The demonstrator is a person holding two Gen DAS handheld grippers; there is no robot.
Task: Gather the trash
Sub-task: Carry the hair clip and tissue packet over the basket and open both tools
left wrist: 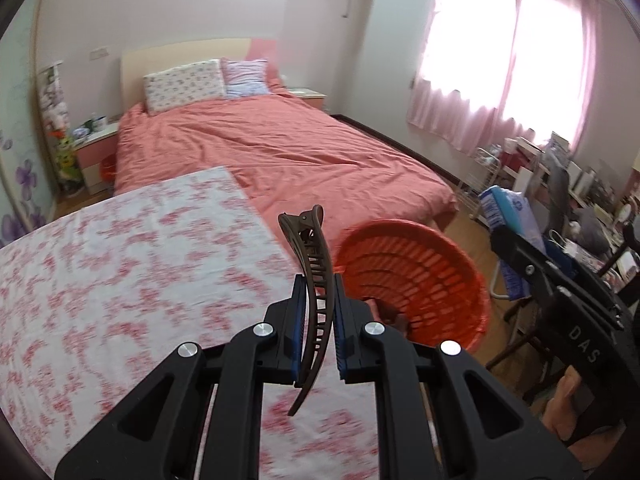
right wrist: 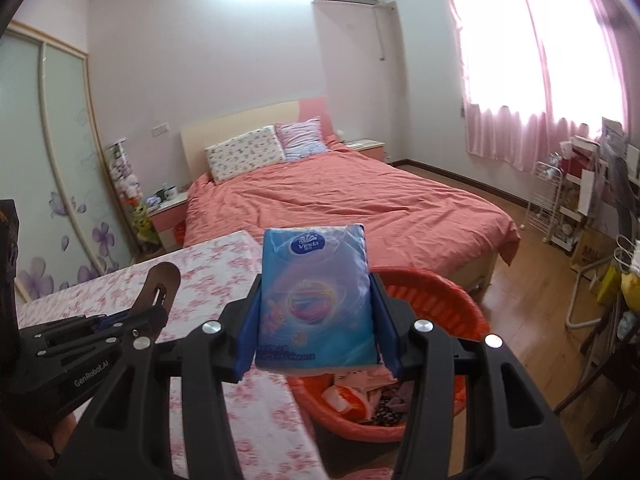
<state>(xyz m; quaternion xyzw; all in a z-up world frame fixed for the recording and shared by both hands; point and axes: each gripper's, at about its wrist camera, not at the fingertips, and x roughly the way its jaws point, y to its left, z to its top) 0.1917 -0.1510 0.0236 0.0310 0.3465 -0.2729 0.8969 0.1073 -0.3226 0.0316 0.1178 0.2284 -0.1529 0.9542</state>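
Note:
My left gripper [left wrist: 316,292] is shut on a brown hair clip [left wrist: 314,276], held upright above the right edge of the floral-cloth table [left wrist: 120,272]. My right gripper [right wrist: 316,288] is shut on a blue tissue pack [right wrist: 316,296], held above the orange basket [right wrist: 436,292]. The basket [left wrist: 420,280] stands on the floor beside the table and holds several scraps [right wrist: 360,396]. The left gripper with the clip [right wrist: 158,284] shows at the left of the right wrist view. The right gripper [left wrist: 560,292] with the pack [left wrist: 508,216] shows at the right of the left wrist view.
A bed with a coral cover [left wrist: 280,148] stands behind the table and basket. A nightstand [left wrist: 96,148] is left of the bed. A white wire rack [right wrist: 556,208] and cluttered shelves [right wrist: 600,184] line the right wall under pink curtains [right wrist: 540,60]. Wooden floor [right wrist: 532,280] surrounds the basket.

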